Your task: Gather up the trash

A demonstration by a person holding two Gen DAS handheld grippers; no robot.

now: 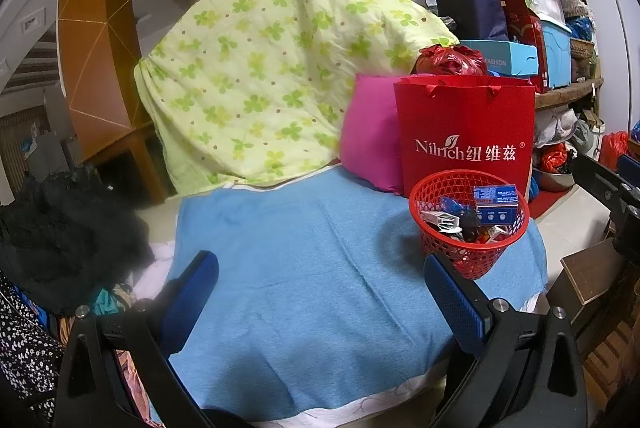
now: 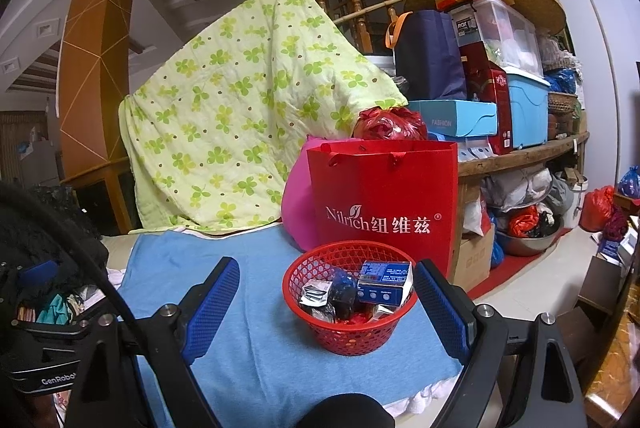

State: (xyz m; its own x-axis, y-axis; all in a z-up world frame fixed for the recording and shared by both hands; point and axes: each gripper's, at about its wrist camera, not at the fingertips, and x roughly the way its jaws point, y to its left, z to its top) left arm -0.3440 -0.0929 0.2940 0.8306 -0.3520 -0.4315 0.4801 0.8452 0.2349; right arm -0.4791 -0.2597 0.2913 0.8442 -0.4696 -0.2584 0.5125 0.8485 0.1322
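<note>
Red plastic mesh basket (image 2: pixel 349 302) on blue towel (image 2: pixel 256 308): trash-filled. Left gripper (image 1: pixel 320 308), right gripper (image 2: pixel 328 312): fingers wide apart, empty. Collection seemingly complete; next, withdraw.

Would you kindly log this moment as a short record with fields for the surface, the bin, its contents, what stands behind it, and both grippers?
surface: blue towel, no loose trash visible on it
bin: red basket upright on the towel
contents: blue box, silver wrappers, other scraps
behind: red bag, pink cushion, green quilt
left gripper: open, holding nothing
right gripper: open, holding nothing, basket ahead of it
</note>
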